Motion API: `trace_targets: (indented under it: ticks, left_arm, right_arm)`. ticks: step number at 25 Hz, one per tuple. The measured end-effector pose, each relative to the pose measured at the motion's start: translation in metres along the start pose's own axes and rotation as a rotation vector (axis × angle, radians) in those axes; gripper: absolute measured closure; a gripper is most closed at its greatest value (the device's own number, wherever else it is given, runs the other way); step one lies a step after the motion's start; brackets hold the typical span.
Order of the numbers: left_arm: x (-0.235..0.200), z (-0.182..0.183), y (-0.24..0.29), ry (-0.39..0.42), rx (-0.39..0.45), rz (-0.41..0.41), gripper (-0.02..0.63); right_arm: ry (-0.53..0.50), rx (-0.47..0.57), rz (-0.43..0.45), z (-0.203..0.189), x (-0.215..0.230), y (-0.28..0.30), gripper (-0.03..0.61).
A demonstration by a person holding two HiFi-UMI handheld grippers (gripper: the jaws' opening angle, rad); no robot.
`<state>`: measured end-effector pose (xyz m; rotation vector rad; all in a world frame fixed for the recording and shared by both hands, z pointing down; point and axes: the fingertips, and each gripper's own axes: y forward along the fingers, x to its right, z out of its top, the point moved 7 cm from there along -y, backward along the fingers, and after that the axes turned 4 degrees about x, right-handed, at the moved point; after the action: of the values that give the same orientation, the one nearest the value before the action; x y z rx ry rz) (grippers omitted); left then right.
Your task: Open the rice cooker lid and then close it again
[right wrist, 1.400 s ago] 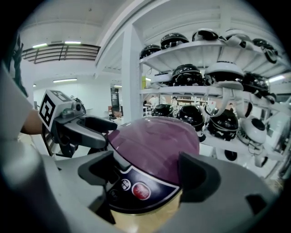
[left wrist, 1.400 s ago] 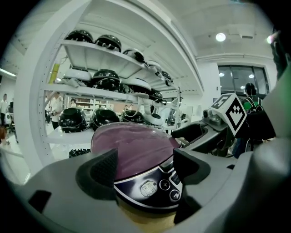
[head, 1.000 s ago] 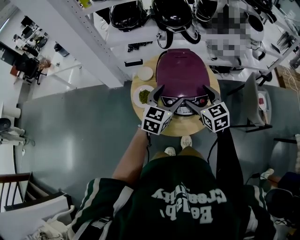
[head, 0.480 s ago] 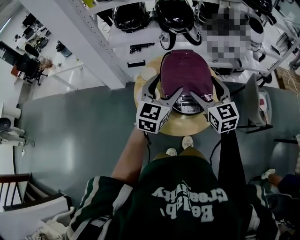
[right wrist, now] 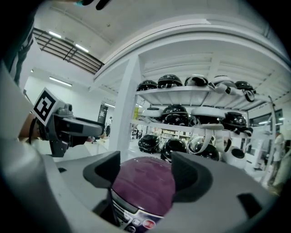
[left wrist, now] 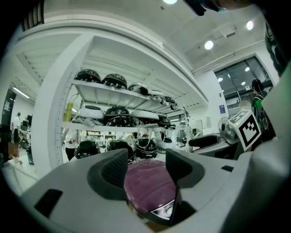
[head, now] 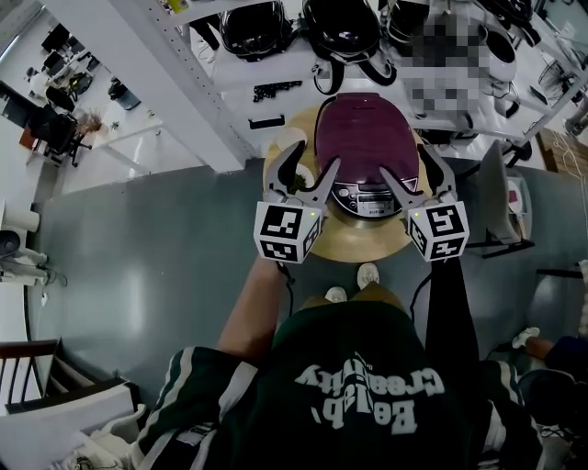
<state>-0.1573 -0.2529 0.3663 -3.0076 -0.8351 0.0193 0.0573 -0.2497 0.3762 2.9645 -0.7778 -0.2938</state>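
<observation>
The purple rice cooker stands on a round wooden table in front of shelving loaded with black helmets, and its lid lies flat and shut. The left gripper hovers at the cooker's front left and the right gripper at its front right, both above the silver control panel. Neither touches the cooker.

Each gripper's jaws have just been closing, yet both pairs stand fairly wide. Nothing is between them. The gripper views show only the purple lid farther off, beyond the gap.

With the lid down and both grippers empty, the step in hand looks like the approach to opening. Whether the lid has already been through one opening cannot be told.

The next move probably calls for bringing one gripper down to the lid's front edge. There it must find the release catch, which these views do not show, and press or lift it. The other gripper may need to steady the body, or the cooker could slide on the table.
</observation>
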Motion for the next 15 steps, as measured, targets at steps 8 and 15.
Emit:
trace_targets:
  ticks: [8,15]
  left_arm:
    - [-0.012,0.000,-0.007,-0.002,0.009,0.092,0.562]
    - [-0.011,0.003,-0.010,0.020,0.023,0.123,0.614]
  right_arm:
    - [-0.015,-0.010,-0.076,-0.002,0.000,-0.005,0.476]
    - [-0.004,0.024,-0.089,0.000,0.000,-0.013,0.575]
